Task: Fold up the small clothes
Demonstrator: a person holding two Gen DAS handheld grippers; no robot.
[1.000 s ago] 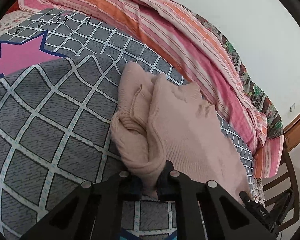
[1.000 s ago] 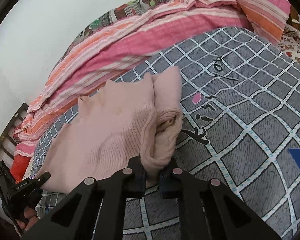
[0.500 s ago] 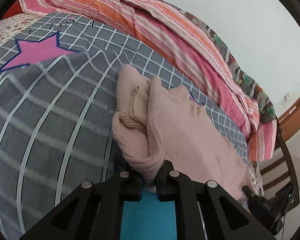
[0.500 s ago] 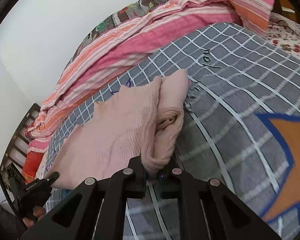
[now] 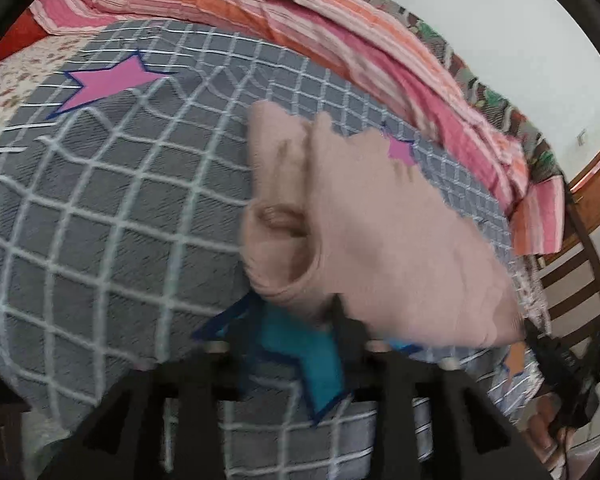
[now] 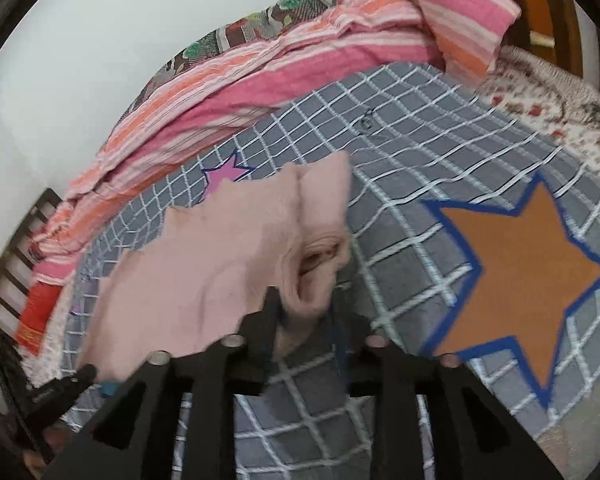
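Item: pink knit sweater [image 5: 380,232], partly folded, one sleeve doubled over along its edge. It lies on the grey checked bedspread [image 5: 112,216] on the bed, roughly mid-frame in both wrist views.

Left hand-held gripper [image 5: 296,332]: fingers spread wide apart, holding nothing. The sweater's near hem sits just beyond its right finger; the picture is too blurred to tell whether they touch.

Right hand-held gripper [image 6: 306,320]: fingers likewise parted, with the sweater's folded edge loose between them, not pinched.

Bedspread motifs: pink star [image 5: 108,80] at 10 o'clock in the left view, teal star [image 5: 304,360] under the left gripper, orange star [image 6: 516,276] at 3 o'clock in the right view.

Striped pink-and-orange quilt [image 6: 260,80]: heaped along the far side against the white wall [image 5: 480,8].

Wooden chair [image 5: 576,264]: at 4 o'clock in the left view, beside the bed.
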